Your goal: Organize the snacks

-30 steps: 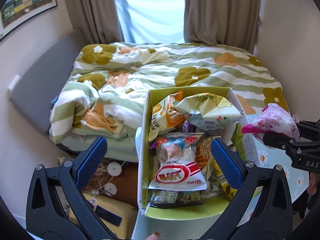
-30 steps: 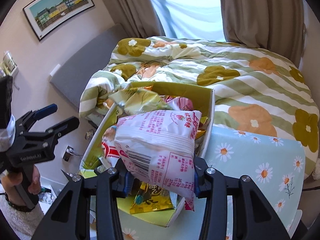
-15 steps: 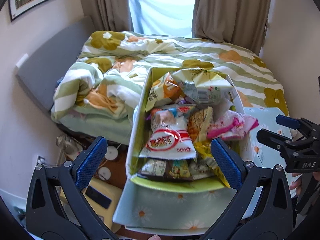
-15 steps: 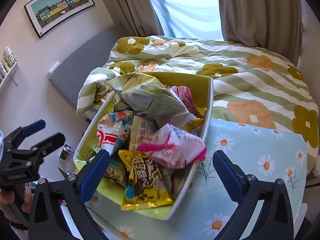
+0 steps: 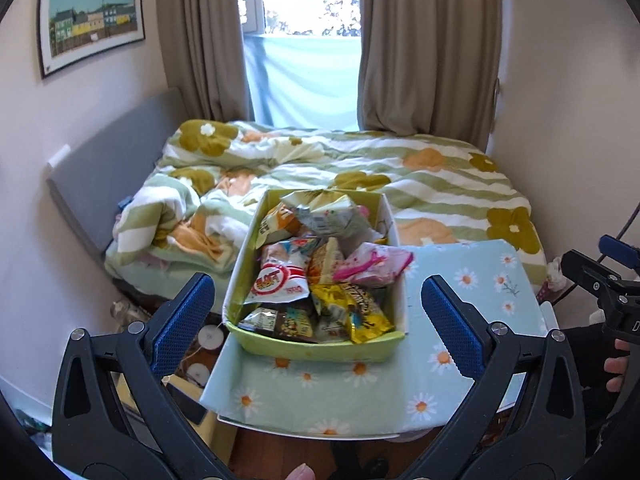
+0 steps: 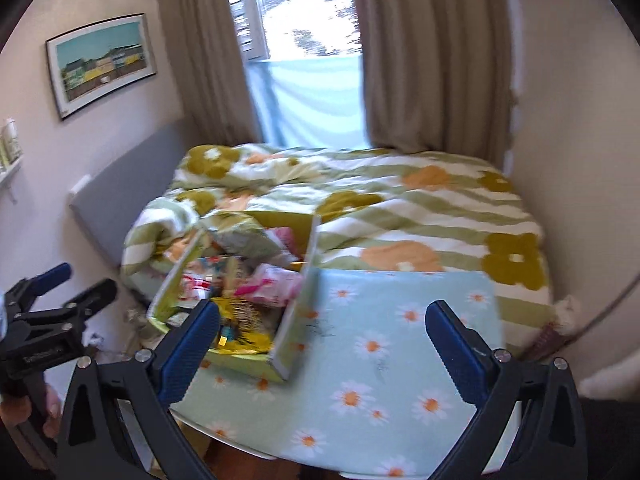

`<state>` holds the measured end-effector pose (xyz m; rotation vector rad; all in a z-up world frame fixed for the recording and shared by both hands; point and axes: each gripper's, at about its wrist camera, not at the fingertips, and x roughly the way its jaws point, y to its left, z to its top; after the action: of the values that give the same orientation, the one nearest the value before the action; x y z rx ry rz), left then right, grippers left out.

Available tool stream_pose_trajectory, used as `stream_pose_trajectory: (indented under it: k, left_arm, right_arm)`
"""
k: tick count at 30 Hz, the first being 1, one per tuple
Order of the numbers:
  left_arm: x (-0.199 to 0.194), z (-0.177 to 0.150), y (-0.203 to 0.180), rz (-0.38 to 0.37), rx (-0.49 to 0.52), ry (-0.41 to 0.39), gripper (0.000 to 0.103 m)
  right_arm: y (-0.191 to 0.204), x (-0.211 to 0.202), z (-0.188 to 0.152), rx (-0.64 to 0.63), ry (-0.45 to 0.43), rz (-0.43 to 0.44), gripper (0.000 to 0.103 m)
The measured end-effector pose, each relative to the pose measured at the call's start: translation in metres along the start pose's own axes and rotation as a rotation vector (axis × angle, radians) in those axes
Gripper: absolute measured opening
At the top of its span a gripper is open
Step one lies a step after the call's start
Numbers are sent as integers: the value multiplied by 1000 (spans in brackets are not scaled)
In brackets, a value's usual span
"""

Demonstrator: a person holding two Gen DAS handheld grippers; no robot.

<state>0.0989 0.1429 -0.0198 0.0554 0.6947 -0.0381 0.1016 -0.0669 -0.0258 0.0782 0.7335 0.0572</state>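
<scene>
Snacks [image 5: 320, 280] fill the box [image 5: 316, 346] at twelve o'clock, so both hand-held grippers, left [image 5: 318, 312] and right [image 6: 322, 344] (jaws apart, empty), should withdraw clear without snagging the overhanging pink packet [image 5: 372, 266].

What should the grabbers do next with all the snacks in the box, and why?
Probably nudge the pink snack bag further into the green box. It lies on top of the heap with one corner poking over the box's right wall, so it might slide out onto the daisy tablecloth. Both the right gripper and left gripper are open and empty, and no other snacks show outside the box.
</scene>
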Motion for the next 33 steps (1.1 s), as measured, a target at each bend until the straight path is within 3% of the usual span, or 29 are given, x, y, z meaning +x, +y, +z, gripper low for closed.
stream_pose_trajectory:
  k: [4, 10, 19, 33]
  left_arm:
    - [-22, -10, -19, -40, 13, -38, 103]
    - [-42, -24, -40, -70, 32, -68, 103]
    - [-52, -24, -54, -83, 44, -89, 103]
    - [-51, -23, -55, -89, 43, -85, 103]
  right_arm:
    - [-18, -33, -16, 17, -33, -108, 102]
    - [-34, -61, -32, 40, -67, -178, 102]
    - [-36, -78, -37, 34, -111, -193, 102]
    - [-38, -76, -38, 33, -108, -197, 102]
